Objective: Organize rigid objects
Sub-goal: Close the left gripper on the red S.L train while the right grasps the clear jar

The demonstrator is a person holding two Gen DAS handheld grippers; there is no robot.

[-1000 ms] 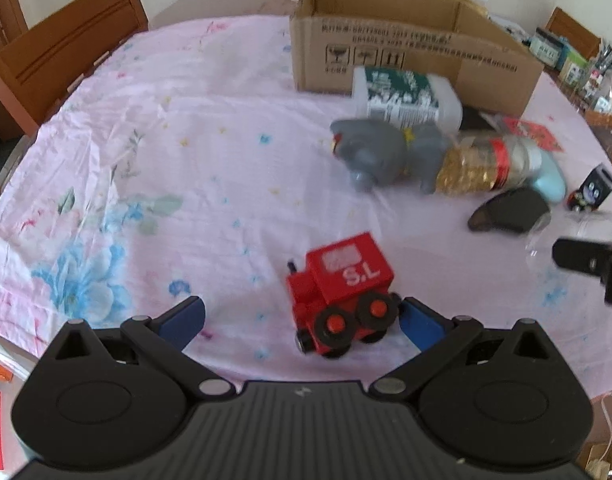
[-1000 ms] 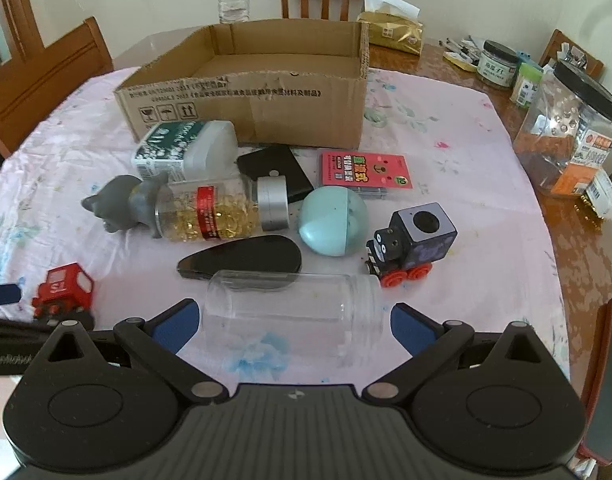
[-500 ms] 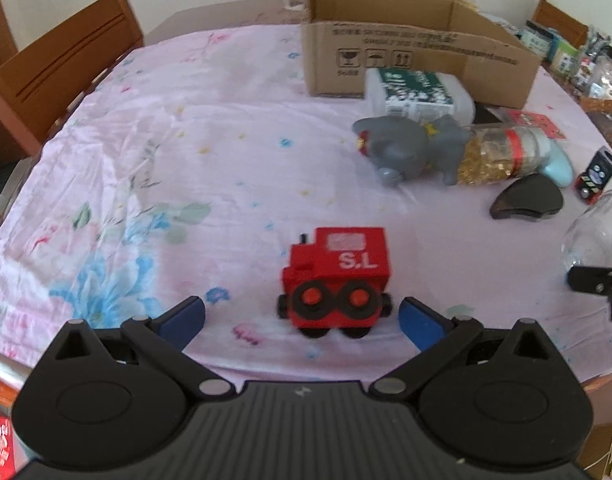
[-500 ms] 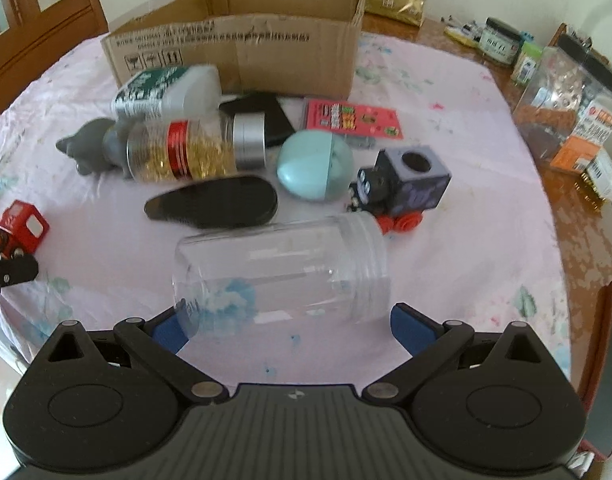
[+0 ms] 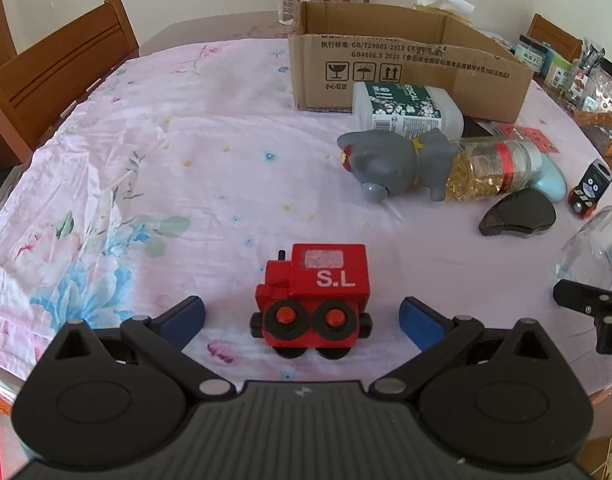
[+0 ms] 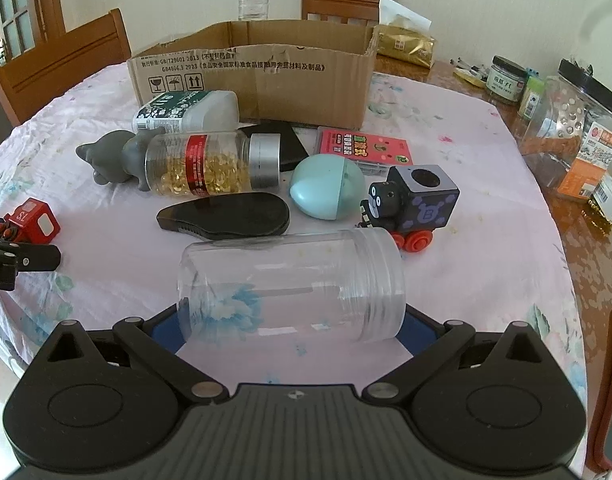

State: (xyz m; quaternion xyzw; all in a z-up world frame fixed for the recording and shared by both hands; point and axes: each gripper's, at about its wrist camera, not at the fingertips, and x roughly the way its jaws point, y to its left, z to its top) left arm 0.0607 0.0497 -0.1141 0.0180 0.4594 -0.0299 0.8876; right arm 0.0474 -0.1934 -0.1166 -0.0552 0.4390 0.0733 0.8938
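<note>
Both grippers are spread wide, the left gripper (image 5: 302, 314) straddling the red toy train (image 5: 313, 302) at the near table edge, a light, stiff block best pinched across its flat ends, the right gripper (image 6: 292, 328) flanking the slippery clear jar (image 6: 292, 288).

red toy train (image 5: 313, 300): "S.L" | cardboard box (image 5: 405, 64): "GB/T29601 2013", "GB4806.9 2023" | purple toy train (image 6: 417, 204): "B"

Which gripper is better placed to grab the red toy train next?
Left. The left gripper is open with the red toy train centred between its fingers. The right gripper straddles the clear plastic jar, away from the train.
</note>
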